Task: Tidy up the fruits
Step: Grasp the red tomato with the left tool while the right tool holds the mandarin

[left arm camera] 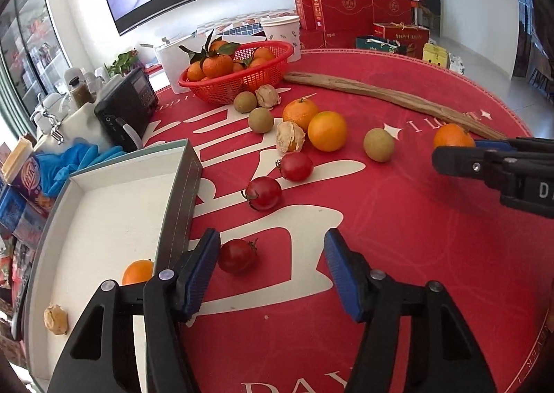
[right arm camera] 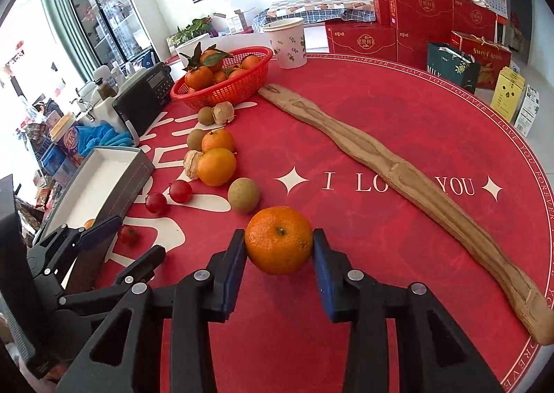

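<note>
My right gripper (right arm camera: 279, 251) is shut on a mandarin (right arm camera: 279, 239) just above the red table mat; it also shows in the left wrist view (left arm camera: 453, 136). My left gripper (left arm camera: 271, 254) is open and empty, low over the mat, with a cherry tomato (left arm camera: 237, 255) by its left finger. A white open box (left arm camera: 104, 213) at the left holds an orange fruit (left arm camera: 137, 271) and a husked fruit (left arm camera: 55, 319). Loose tomatoes (left arm camera: 265, 193), oranges (left arm camera: 327, 131), and kiwis (left arm camera: 378, 144) lie mid-table.
A red basket (left arm camera: 239, 79) of leafy mandarins stands at the back. A long wooden stick (right arm camera: 398, 171) lies across the mat. A paper cup (right arm camera: 287, 43), a black radio (left arm camera: 126, 105), blue gloves (left arm camera: 79, 157) and red gift boxes (right arm camera: 429, 15) surround the table.
</note>
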{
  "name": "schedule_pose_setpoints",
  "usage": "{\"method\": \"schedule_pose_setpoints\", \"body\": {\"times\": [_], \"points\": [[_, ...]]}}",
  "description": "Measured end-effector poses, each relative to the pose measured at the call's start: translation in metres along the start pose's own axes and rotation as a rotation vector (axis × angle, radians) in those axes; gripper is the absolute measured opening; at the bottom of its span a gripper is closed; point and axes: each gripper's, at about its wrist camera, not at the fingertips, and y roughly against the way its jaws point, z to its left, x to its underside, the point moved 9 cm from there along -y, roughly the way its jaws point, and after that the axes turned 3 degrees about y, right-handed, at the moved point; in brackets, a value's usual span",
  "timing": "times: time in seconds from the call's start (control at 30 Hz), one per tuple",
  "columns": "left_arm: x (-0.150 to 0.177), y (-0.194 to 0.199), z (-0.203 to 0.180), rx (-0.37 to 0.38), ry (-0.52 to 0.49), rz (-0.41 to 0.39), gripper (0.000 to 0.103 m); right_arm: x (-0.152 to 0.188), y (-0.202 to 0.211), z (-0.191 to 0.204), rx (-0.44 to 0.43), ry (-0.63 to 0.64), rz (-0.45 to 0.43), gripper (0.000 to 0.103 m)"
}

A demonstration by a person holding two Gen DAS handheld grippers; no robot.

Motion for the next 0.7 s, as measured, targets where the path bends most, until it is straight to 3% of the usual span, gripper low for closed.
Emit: {"method": "schedule_pose_setpoints", "body": {"times": [0.1, 0.27, 0.33, 0.43, 0.63, 0.7], "points": [[0.002, 0.010, -0.006, 0.048, -0.005, -0.029, 0.063, -0.001, 0.000, 0.000, -0.010, -0.004, 0.001, 0.039], [-0.007, 0.023, -0.021, 0.046, -0.065, -0.079, 0.063, -0.005, 0.003, -0.001, -0.041, -0.032, -0.005, 0.039], [-0.008, 0.016, -0.021, -0.007, -0.086, -0.064, 0.063, -0.006, 0.005, -0.001, -0.041, -0.031, -0.012, 0.039], [0.001, -0.002, -0.014, 0.012, -0.049, 0.024, 0.064, -0.005, 0.006, -0.001, -0.045, -0.034, -0.010, 0.039], [0.006, -0.001, -0.001, 0.009, -0.002, 0.043, 0.063, -0.006, 0.009, -0.001, -0.059, -0.045, -0.013, 0.039], [0.007, 0.000, -0.004, 0.024, -0.002, 0.050, 0.052, -0.006, 0.010, 0.001, -0.062, -0.039, -0.017, 0.039]]}}
